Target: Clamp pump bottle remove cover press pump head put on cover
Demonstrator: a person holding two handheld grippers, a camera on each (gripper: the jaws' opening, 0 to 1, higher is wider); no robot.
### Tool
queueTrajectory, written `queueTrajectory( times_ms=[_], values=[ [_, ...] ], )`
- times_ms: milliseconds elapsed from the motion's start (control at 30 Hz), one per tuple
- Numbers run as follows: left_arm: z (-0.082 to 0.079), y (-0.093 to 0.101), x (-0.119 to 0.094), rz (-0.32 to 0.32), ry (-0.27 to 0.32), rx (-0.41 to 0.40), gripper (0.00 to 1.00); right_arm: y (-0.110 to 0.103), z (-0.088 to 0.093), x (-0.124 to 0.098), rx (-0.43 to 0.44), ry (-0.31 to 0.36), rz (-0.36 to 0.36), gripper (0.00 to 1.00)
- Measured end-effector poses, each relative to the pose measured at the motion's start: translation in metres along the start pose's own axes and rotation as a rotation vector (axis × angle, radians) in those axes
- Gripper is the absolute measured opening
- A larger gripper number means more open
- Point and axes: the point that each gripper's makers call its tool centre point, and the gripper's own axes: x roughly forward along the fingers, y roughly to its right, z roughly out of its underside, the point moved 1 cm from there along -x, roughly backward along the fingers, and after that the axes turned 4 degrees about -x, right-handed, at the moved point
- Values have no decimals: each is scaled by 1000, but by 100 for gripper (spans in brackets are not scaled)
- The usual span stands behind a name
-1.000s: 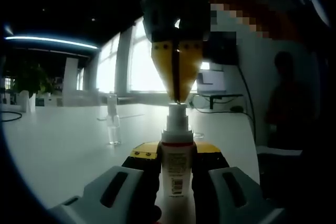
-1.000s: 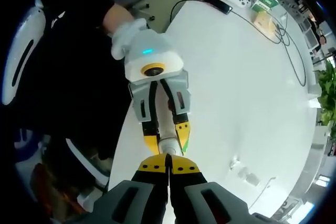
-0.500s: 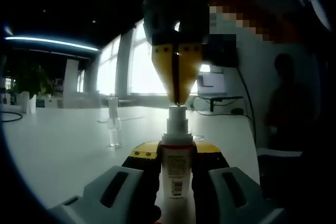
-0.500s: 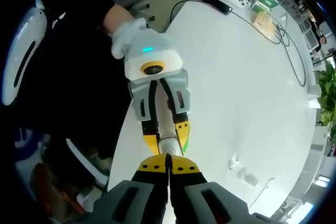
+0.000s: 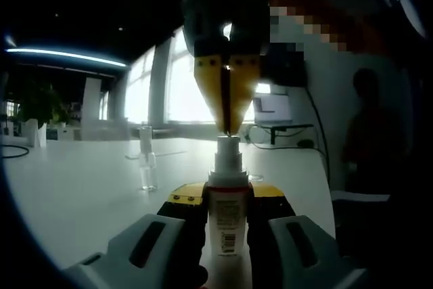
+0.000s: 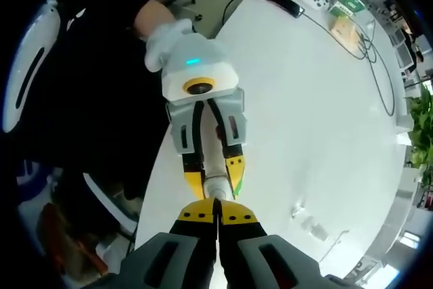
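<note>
- Holding its place between the earlier pictures and now, the white pump bottle with a printed label and barcode point(image 5: 226, 220) sits upright between the yellow-tipped fingers point(image 5: 186, 197) of the left gripper point(image 5: 226, 197), just as it did a second ago.
- In the right gripper view the background has slid a little: the white bench point(image 6: 325, 113) and the black cable point(image 6: 338, 38) on it lie slightly further up than before, so the camera has shifted, while the bottle point(image 6: 218, 182) and both grippers keep their relation.
- The right gripper point(image 6: 218, 213) points down along the bottle's axis, its yellow fingers point(image 5: 215, 93) pressed together, their tips touching the top of the pump head point(image 5: 228, 141).
- The left gripper point(image 6: 215, 179) reaches in from the bench edge, held by a hand in a white glove point(image 6: 164, 37), and pinches the bottle body from both sides.
- A small clear bottle point(image 5: 145, 160) stands on the bench well apart behind and to the left, in the left gripper view.
</note>
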Motion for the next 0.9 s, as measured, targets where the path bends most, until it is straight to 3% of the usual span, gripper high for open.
queueTrajectory(
  times_ms=[900],
  values=[
    [0, -2, -1, -2, 0, -2, 13, 0, 1, 0, 41, 24, -11, 0]
  ],
)
